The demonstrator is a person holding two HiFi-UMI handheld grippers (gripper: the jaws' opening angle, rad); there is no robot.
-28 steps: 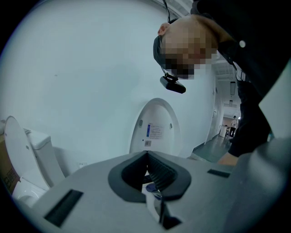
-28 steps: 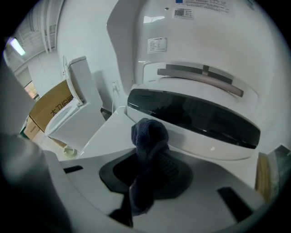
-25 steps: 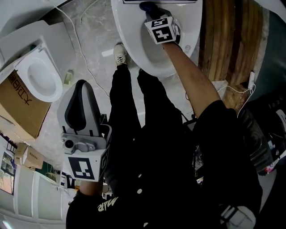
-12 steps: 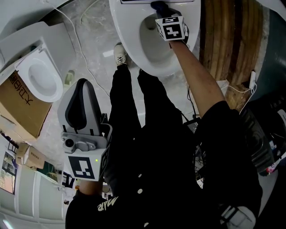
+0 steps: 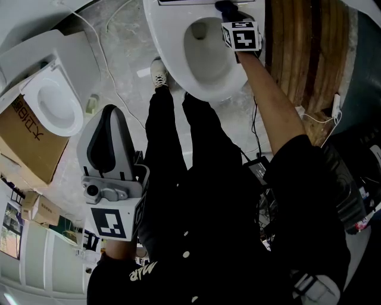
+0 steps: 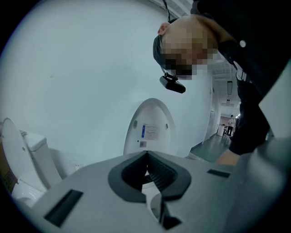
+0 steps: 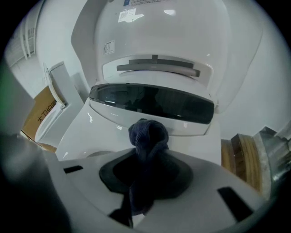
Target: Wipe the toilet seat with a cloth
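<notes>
The white toilet [image 5: 172,53] stands at the top of the head view, its seat ring around the open bowl [image 5: 205,53]. My right gripper [image 5: 228,11] is shut on a dark blue cloth [image 5: 225,7] and presses it on the seat's rear right part, by the hinge. In the right gripper view the cloth [image 7: 148,134] bunches out of my right gripper [image 7: 146,152], in front of a dark glossy panel [image 7: 150,102] and the raised lid [image 7: 159,32]. My left gripper [image 5: 109,111] hangs low at the left, shut and empty. In its own view my left gripper [image 6: 146,155] points at a raised toilet lid [image 6: 150,125].
A second toilet [image 5: 53,104] and a cardboard box [image 5: 24,143] stand at the left. Wooden boards [image 5: 303,53] lie right of the toilet. A white cable [image 5: 113,65] and a black power brick [image 5: 260,168] lie on the floor. The person's shoe [image 5: 159,71] is beside the bowl.
My right gripper slid with the cloth from over the bowl's middle to the seat's rear right side, uncovering the bowl. The left gripper stayed put.
</notes>
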